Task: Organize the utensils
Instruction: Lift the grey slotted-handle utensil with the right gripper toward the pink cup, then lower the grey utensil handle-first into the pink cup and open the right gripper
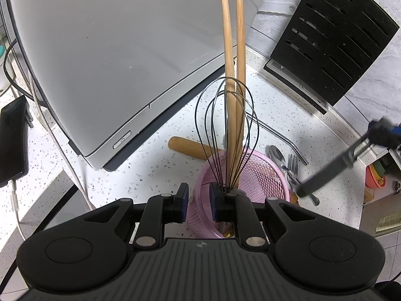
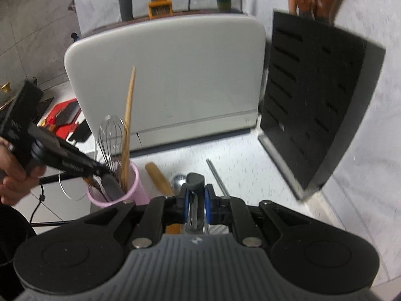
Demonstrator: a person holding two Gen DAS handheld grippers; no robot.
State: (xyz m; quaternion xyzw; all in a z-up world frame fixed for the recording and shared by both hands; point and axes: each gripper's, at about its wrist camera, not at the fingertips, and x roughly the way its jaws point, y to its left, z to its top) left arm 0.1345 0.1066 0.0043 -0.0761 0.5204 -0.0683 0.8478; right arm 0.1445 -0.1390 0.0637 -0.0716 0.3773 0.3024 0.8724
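Observation:
A pink mesh basket stands on the speckled counter and holds a wire whisk and two long wooden sticks. My left gripper is shut on the basket's near rim, one pad inside and one outside. In the right wrist view the same basket sits at the left, with the left gripper on it and a hand behind. My right gripper is shut on a dark-handled utensil; metal shows between the pads. From the left wrist view that utensil hangs blurred above the cutlery.
On the counter beside the basket lie a wooden handle, a spoon, forks and a metal straw. A grey appliance stands behind, a black slotted knife block to the right, a phone far left.

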